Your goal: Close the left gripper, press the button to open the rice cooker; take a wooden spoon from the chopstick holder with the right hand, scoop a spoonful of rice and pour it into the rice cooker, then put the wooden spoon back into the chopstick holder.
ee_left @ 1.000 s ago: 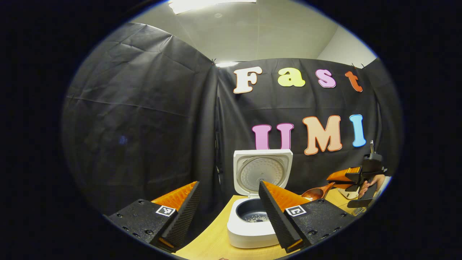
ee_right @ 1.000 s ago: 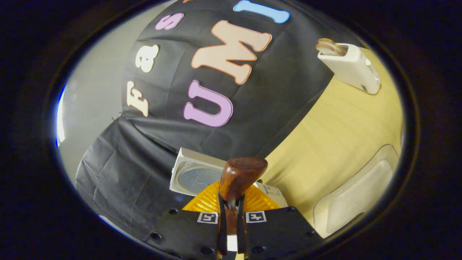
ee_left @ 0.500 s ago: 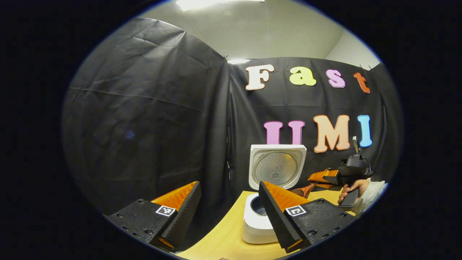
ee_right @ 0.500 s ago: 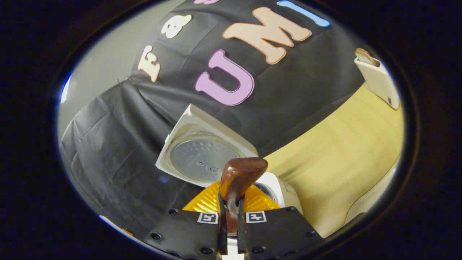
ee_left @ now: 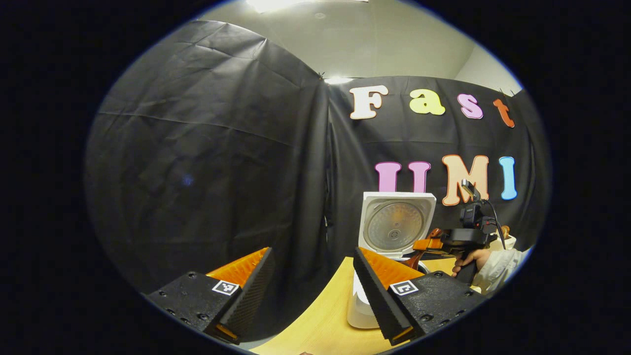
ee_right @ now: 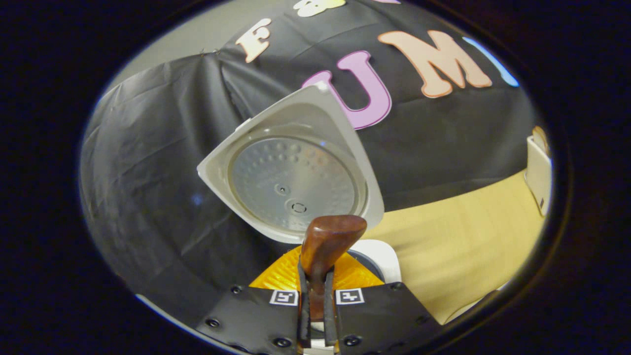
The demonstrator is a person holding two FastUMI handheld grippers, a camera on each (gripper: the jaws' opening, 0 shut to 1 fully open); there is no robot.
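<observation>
Pinching the wooden spoon (ee_right: 329,241) by its handle, the right tool (ee_right: 316,296) holds the bowl just in front of the raised lid of the rice cooker (ee_right: 296,172), over its open pot. Nearer on the desk (ee_left: 320,328), the left tool (ee_left: 310,276) hangs with fingers spread (nothing between them), left of the cooker.

Right gripper (ee_left: 425,245) with brown wooden spoon (ee_right: 328,242) moved in from the table's right side to right over the white rice cooker (ee_right: 296,180). Open lid now much larger in right gripper view. Left gripper view swung left, cooker shifted right.
</observation>
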